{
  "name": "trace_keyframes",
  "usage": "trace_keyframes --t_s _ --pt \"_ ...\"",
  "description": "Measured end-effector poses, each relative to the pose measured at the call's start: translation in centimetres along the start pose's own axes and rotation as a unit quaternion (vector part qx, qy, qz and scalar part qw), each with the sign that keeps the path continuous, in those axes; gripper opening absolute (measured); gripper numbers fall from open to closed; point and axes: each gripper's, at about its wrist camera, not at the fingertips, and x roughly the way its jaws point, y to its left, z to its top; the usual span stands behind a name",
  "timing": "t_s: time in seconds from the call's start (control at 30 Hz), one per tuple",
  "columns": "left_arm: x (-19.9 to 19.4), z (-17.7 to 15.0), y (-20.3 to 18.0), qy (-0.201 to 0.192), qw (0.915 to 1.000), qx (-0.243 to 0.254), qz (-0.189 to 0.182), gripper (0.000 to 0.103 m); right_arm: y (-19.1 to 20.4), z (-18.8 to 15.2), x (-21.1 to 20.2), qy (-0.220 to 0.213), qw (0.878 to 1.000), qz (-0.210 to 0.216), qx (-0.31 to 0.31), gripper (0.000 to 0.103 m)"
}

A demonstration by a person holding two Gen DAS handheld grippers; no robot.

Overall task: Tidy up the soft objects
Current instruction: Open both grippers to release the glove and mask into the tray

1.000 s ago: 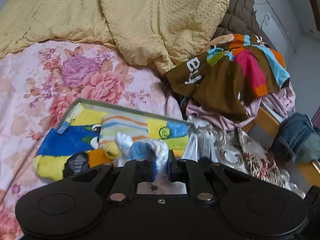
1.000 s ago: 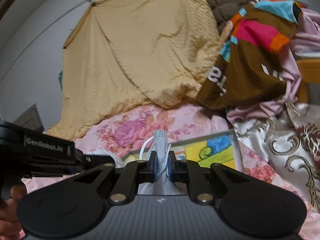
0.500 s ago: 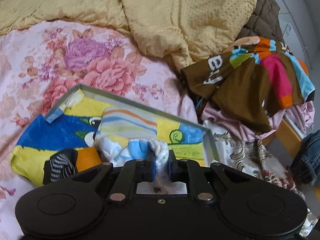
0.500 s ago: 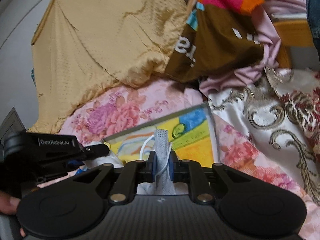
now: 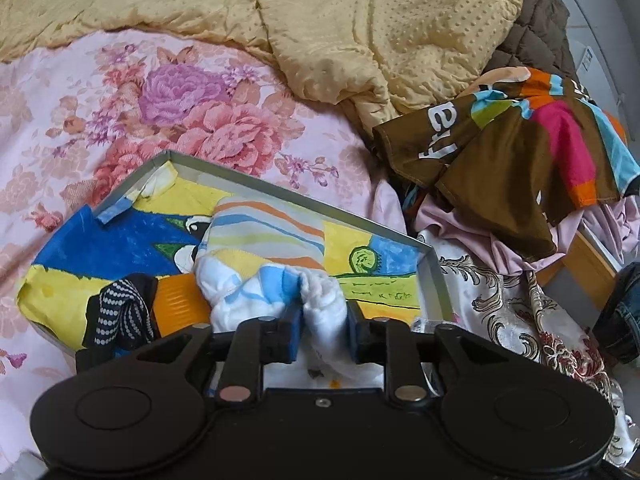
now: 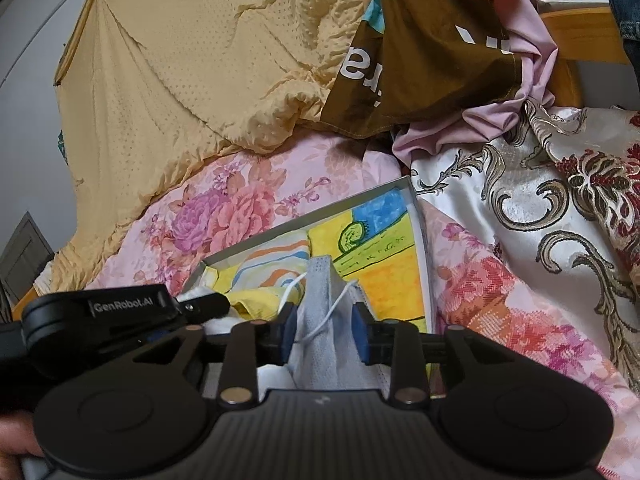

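Observation:
A shallow grey tray lined with a bright yellow and blue drawing lies on the floral bed. My left gripper is over the tray, jaws parted, with a white and blue sock lying between them on a striped cloth. A black dotted sock and an orange item lie at the tray's left. My right gripper is over the tray, jaws parted, with a pale blue face mask standing between them. The left gripper's body shows at the left in the right wrist view.
A yellow quilt is heaped behind the tray. A brown multicoloured garment and pink cloth are piled at the right, over a gold-patterned satin cover. Jeans and a wooden bed frame are at the far right.
Both grippers have come down closer to the tray. Both pairs of jaws have widened, loosening the sock on the left and the mask on the right.

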Motion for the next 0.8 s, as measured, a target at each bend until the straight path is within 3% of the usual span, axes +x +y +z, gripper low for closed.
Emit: trace_keyframes --t_s 0.17,0.47,0.8 --pt "-0.6 -0.3 -0.2 -0.006 1.0 0.0 0.001 0.042 0.2 -0.1 0.0 0.004 1.0 -0.004 -0.011 0.045" --pt "-3.1 -0.5 0.2 -0.023 0.9996 -0.006 0.014 0.073 0.9 -0.4 -0.7 0.004 1.0 -0.009 -0.028 0.065" --pt "-8.8 -1.2 1.9 -0.057 0.9967 0.013 0.057 0.085 2.6 -0.5 -3.9 -0.024 0.998 0.003 -0.052 0.086"
